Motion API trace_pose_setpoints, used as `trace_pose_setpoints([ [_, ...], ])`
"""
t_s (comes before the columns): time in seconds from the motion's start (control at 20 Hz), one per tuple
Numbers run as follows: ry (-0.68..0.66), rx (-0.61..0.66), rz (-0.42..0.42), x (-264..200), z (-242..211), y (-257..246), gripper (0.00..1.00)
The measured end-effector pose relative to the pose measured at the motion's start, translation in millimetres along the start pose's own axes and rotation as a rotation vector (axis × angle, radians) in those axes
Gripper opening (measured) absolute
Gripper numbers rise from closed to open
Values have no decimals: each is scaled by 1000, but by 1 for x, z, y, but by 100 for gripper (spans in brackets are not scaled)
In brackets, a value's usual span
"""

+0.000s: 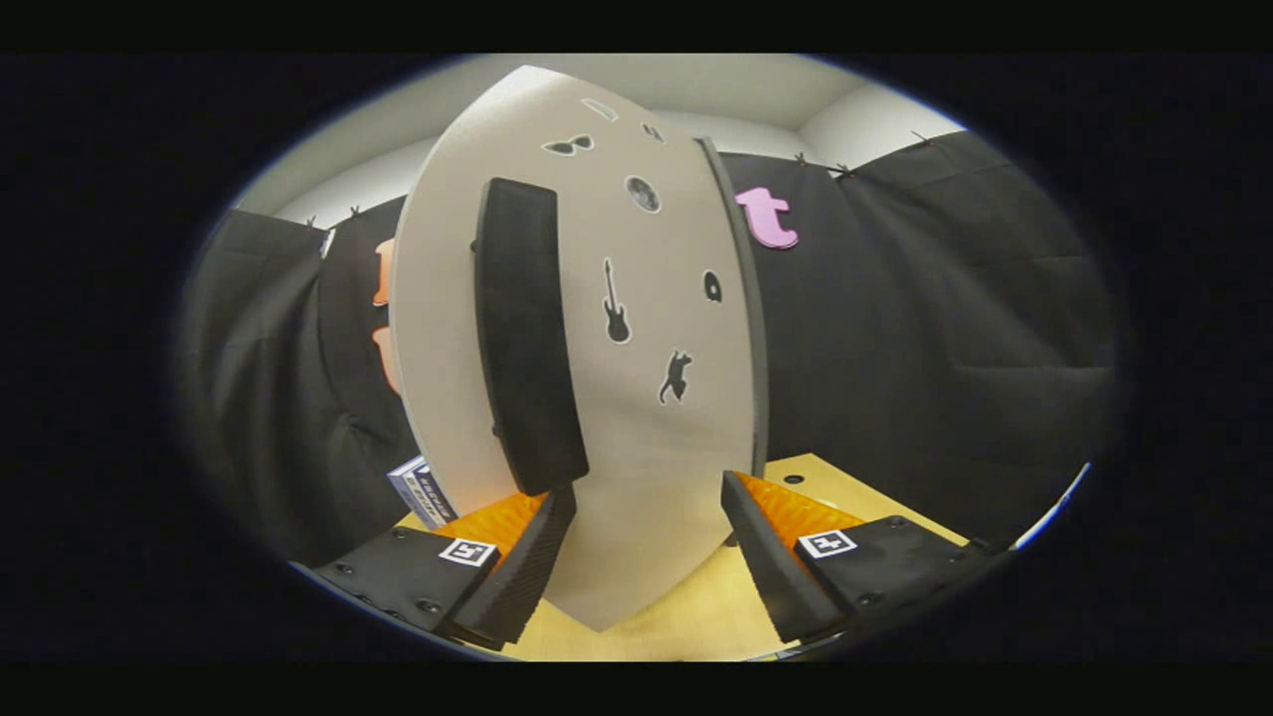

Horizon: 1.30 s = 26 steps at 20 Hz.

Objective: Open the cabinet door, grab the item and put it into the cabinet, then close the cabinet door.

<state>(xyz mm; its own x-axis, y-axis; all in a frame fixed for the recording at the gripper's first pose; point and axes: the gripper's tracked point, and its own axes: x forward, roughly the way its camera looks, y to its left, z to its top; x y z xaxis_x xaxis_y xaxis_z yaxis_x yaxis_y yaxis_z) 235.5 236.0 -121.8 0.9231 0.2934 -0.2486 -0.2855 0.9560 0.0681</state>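
A pale grey cabinet door (646,438) with small black stickers stands right in front of me, very close. A long black vertical handle (525,338) is mounted on its left half. My gripper (648,507) is open, its fingers spread on either side of the door's lower middle. The left finger's tip sits just under the handle's bottom end, and nothing is pinched between the fingers. The door's dark right edge (748,328) faces me at a slight angle. A small blue and white box (422,491) rests on the table, left of the door and behind the left finger.
The light wooden tabletop (696,617) lies below the door and the fingers. Black cloth (945,338) hangs behind as the booth's wall on both sides of the cabinet, with a white wall above it.
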Motion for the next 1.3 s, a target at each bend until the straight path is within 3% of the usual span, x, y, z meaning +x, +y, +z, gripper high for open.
trace_pose_setpoints([
  [0.35,24,-68,98,80,-1,53,96],
  [0.8,19,-32,84,141,4,74,96],
  [1.1,40,-55,36,135,13,72,96],
  [1.3,45,-36,8,99,30,66,96],
])
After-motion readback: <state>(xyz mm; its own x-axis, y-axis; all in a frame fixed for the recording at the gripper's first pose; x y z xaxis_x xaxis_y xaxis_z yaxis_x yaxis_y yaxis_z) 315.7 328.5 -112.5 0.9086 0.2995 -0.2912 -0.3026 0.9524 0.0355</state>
